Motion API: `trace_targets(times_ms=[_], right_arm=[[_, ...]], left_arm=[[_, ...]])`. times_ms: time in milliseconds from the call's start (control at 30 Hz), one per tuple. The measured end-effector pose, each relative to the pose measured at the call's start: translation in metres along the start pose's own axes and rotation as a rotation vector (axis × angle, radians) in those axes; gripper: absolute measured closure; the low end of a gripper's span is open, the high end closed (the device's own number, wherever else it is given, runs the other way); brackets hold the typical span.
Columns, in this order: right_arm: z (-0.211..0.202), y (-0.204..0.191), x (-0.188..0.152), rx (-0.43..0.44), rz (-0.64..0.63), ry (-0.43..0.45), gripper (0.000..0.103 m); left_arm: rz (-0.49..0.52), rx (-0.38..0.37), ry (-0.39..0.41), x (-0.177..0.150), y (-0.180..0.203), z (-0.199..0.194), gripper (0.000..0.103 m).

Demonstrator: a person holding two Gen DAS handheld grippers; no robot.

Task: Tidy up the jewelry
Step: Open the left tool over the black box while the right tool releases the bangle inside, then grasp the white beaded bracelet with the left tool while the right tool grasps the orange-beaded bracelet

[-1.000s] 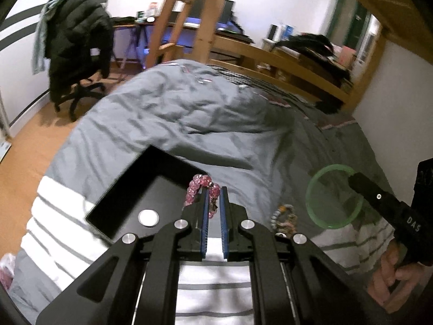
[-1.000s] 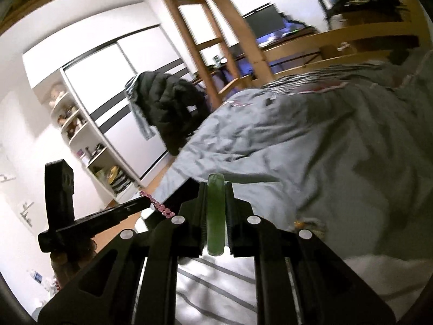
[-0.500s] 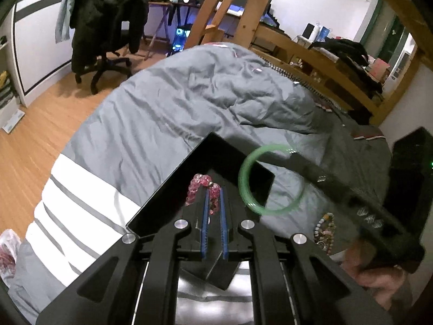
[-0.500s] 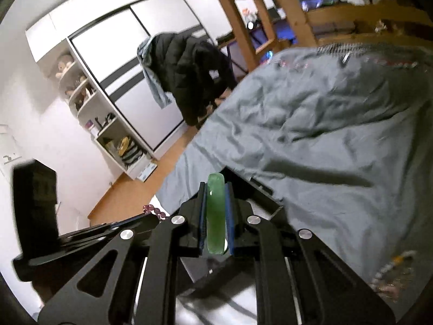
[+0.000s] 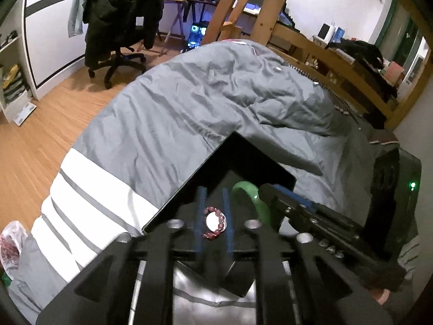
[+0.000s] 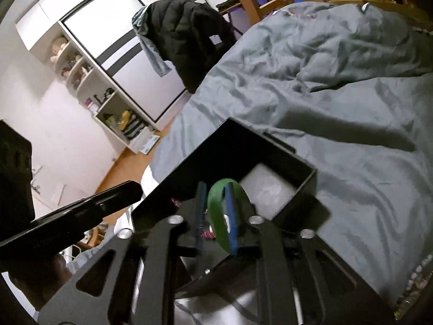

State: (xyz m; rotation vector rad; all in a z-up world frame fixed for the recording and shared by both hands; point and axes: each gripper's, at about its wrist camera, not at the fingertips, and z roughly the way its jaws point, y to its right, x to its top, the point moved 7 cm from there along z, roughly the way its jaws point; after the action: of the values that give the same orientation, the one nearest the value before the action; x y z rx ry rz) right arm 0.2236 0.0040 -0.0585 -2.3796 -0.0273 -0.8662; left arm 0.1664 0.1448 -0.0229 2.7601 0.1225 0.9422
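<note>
A black open box [image 5: 216, 159] lies on the grey duvet; it also shows in the right wrist view [image 6: 297, 159]. My left gripper [image 5: 213, 208] is open over the box, and a pink bead bracelet [image 5: 215, 222] lies loose between its fingers, around a round white spot on the box floor. My right gripper [image 6: 215, 205] is open over the box, with a green bangle [image 6: 219, 205] leaning between its fingers, loose. The bangle [image 5: 253, 197] and the right gripper also show in the left wrist view, at the right.
A beaded bracelet [image 6: 416, 273] lies on the duvet at the right edge of the right wrist view. A desk chair with a black jacket [image 5: 119, 19] stands on the wood floor. A wooden bed frame [image 5: 324, 43] runs behind the bed.
Both grippers moved down over the black box and opened. The pink bracelet dropped from the left fingers into the box. The green bangle came loose from the right fingers.
</note>
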Motion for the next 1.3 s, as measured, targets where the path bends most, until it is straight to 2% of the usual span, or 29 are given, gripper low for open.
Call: trace_targets(times_ms=[33,67,133,200,300,367,467,567,700,833,1067,1200,1300], right_arm=[[-0.018,0.003,0.005,-0.017,0.021,0.044,0.046],[-0.029,0.006,0.006,-0.031,0.027,0.063,0.045],[-0.062,0.016,0.009,-0.074,0.029,0.108,0.043],[-0.094,0.028,0.007,-0.137,0.014,0.146,0.035],[-0.145,0.058,-0.003,-0.253,0.01,0.18,0.035],[-0.171,0.074,-0.01,-0.3,0.014,0.186,0.035],[-0.197,0.088,-0.023,-0.372,-0.015,0.173,0.035],[-0.208,0.092,-0.04,-0.391,-0.05,0.153,0.035],[-0.205,0.094,-0.064,-0.416,-0.098,0.123,0.037],[-0.19,0.107,-0.086,-0.436,-0.072,0.102,0.039],[-0.173,0.136,-0.096,-0.439,-0.011,0.089,0.052],[-0.164,0.157,-0.099,-0.435,0.042,0.076,0.056],[-0.152,0.164,-0.101,-0.454,0.018,0.058,0.056]], left_arm=[[0.0,-0.002,0.019,0.001,0.001,-0.005,0.052],[0.004,-0.005,0.048,0.004,0.003,-0.011,0.04],[0.02,-0.016,0.089,0.008,0.009,-0.022,0.039],[0.03,-0.068,0.098,0.007,0.021,-0.027,0.034],[0.077,-0.111,0.102,-0.001,0.045,-0.036,0.029],[0.102,-0.151,0.104,-0.008,0.064,-0.041,0.026],[0.124,-0.24,0.087,-0.024,0.099,-0.046,0.025],[0.151,-0.272,0.055,-0.043,0.127,-0.041,0.025],[0.208,-0.267,0.022,-0.06,0.154,-0.026,0.025],[0.238,-0.284,0.004,-0.059,0.177,-0.005,0.025],[0.312,-0.28,-0.108,-0.07,0.21,0.062,0.027],[0.41,-0.279,-0.11,-0.08,0.233,0.083,0.029],[0.466,-0.279,-0.117,-0.085,0.247,0.098,0.034]])
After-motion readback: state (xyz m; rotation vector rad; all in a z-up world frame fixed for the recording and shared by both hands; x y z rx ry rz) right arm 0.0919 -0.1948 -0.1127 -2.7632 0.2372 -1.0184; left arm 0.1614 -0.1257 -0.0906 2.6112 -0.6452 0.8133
